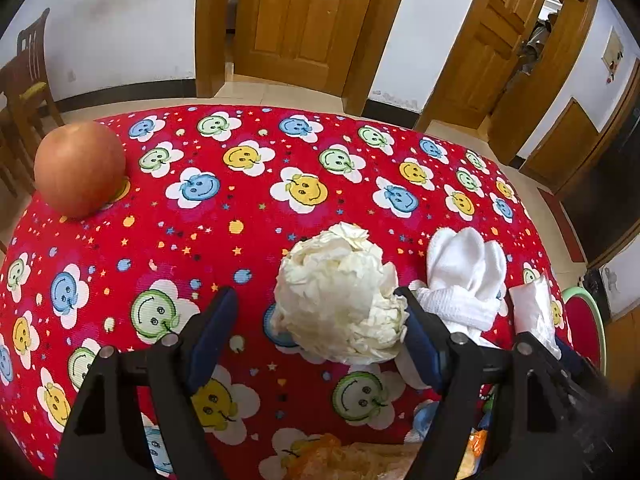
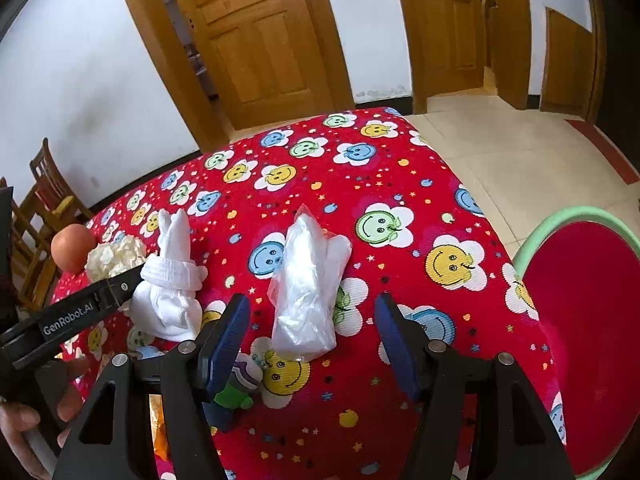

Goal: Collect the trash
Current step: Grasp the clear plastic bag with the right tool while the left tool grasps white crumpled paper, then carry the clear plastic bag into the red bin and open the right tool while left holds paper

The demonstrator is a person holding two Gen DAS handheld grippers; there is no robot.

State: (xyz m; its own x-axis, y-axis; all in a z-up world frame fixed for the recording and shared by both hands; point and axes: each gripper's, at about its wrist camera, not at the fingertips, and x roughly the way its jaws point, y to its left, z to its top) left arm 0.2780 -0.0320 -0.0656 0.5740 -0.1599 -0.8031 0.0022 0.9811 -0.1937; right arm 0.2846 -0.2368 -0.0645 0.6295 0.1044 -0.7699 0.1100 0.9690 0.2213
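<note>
A crumpled ball of white paper [image 1: 340, 300] lies on the red smiley tablecloth [image 1: 240, 208]. My left gripper [image 1: 320, 300] is open around it, the right finger [image 1: 416, 332] touching its side. The ball also shows in the right wrist view [image 2: 114, 256]. A crumpled clear plastic bag [image 2: 308, 292] lies between and just ahead of my right gripper's open fingers; my right gripper [image 2: 312, 308] holds nothing. The bag also shows in the left wrist view [image 1: 534, 312].
White socks [image 2: 172, 292] lie between ball and bag. An apple [image 1: 80, 168] sits far left. A red bin with a green rim [image 2: 588, 340] stands beside the table on the right. A small green and purple toy [image 2: 240, 388] and orange wrappers [image 1: 352, 456] lie at the near edge.
</note>
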